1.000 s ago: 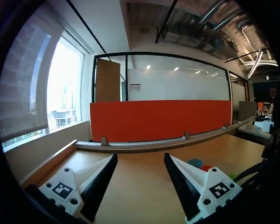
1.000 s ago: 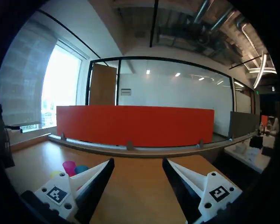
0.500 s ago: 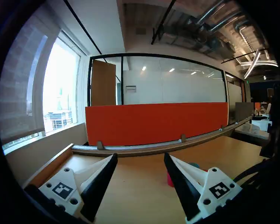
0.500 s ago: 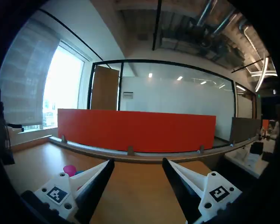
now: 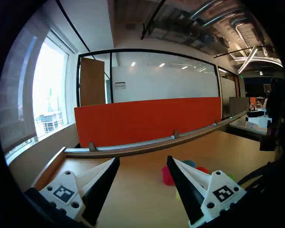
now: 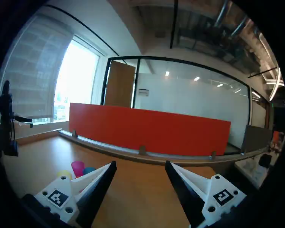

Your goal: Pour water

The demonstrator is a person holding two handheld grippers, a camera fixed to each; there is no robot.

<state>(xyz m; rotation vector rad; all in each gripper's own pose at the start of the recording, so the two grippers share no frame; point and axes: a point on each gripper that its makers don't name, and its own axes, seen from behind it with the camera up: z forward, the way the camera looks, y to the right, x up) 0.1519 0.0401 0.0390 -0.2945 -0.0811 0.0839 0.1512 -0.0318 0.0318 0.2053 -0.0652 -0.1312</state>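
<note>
- Left gripper (image 5: 142,159): jaws apart, nothing between them, bare wooden desk (image 5: 142,197) under the gap.
- Right gripper (image 6: 140,163): jaws apart too, nothing held.
- Markings: one square black-and-white fiducial marker (image 5: 64,193) on each finger, two per view, four in all. They are pattern only, no text.
- Small sign (image 5: 119,85) on the glass wall (image 5: 169,81) far ahead of the left gripper; too small to read.
- Cups, left gripper view: all stand on the desk just ahead of its right finger. Pink cup (image 5: 167,176) is at the finger's inner edge; teal cup (image 5: 188,163) and red cup (image 5: 202,170) are behind it.
- Yellow cup (image 5: 177,195) and green cup (image 5: 231,177) are slivers, mostly hidden by that finger. Five colours counted.
- Right gripper view: the pink, teal and yellow cups are ahead-left, partly behind its left finger. Three clear there.
- None shows visible water from these angles.
- One orange divider panel (image 5: 148,119) runs across the desk's far edge, with three bracket feet (image 5: 176,134) along its base.
</note>
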